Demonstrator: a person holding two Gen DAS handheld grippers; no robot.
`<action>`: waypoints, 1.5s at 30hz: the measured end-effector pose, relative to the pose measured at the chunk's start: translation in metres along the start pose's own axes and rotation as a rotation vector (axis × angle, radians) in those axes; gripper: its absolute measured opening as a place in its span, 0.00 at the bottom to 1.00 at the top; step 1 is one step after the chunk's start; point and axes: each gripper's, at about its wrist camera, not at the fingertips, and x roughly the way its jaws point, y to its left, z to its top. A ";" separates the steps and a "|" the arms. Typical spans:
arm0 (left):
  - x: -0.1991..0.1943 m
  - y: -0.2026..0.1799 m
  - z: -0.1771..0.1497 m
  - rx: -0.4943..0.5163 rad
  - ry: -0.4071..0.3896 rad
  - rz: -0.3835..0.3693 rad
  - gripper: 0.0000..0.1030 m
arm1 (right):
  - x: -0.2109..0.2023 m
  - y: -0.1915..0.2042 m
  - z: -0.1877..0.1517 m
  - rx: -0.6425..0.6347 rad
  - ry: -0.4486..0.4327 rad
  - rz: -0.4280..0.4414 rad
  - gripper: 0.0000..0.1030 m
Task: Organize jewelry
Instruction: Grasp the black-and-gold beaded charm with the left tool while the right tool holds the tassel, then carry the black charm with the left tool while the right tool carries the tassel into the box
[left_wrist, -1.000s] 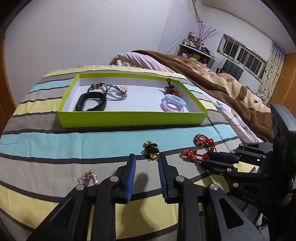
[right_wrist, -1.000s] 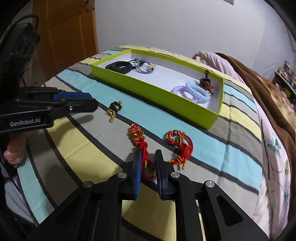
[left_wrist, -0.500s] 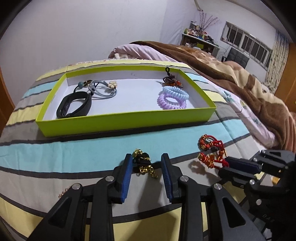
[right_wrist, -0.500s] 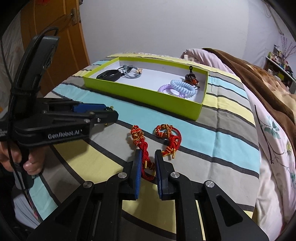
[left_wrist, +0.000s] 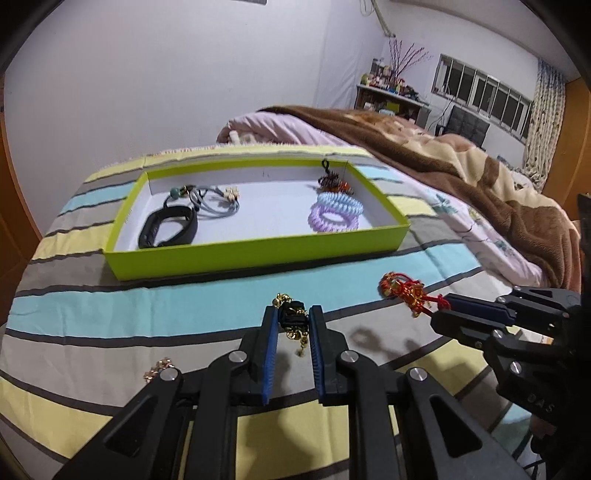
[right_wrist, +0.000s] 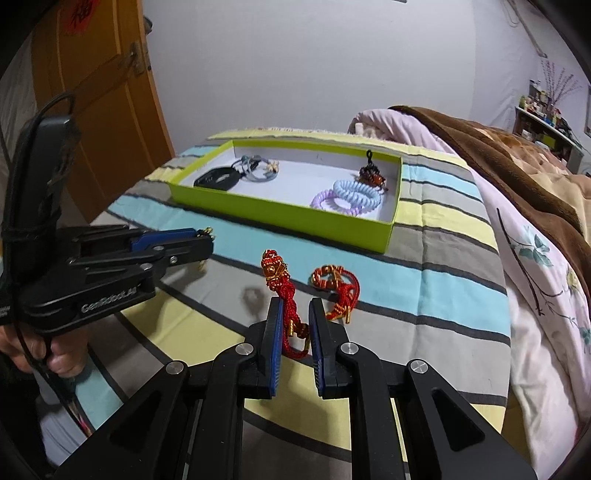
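Now both tongs lifted: left tongs (left_wrist: 292, 319) around black-gold charm (left_wrist: 291, 318), right tongs (right_wrist: 295, 314) around red bracelet (right_wrist: 284, 295).

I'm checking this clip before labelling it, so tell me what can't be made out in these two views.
- Black-and-gold piece: left view, mid part hidden between the left hand-held gripper fingers; right view, almost all behind that gripper.
- Red cord: right view, its lower loop sits between the right hand-held gripper fingers; firm pinch unclear.
- Rose-gold piece: left view, partly behind the gripper frame, too small to identify.
- Dark beaded charm in tray: too small for detail.
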 end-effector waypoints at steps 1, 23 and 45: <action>-0.003 0.001 0.001 -0.002 -0.009 -0.002 0.17 | -0.001 0.000 0.001 0.005 -0.006 0.000 0.14; 0.001 0.027 0.054 0.003 -0.098 0.008 0.17 | 0.015 0.000 0.066 -0.003 -0.076 -0.030 0.14; 0.069 0.055 0.073 -0.032 -0.018 0.025 0.17 | 0.123 -0.033 0.128 0.065 0.022 -0.064 0.14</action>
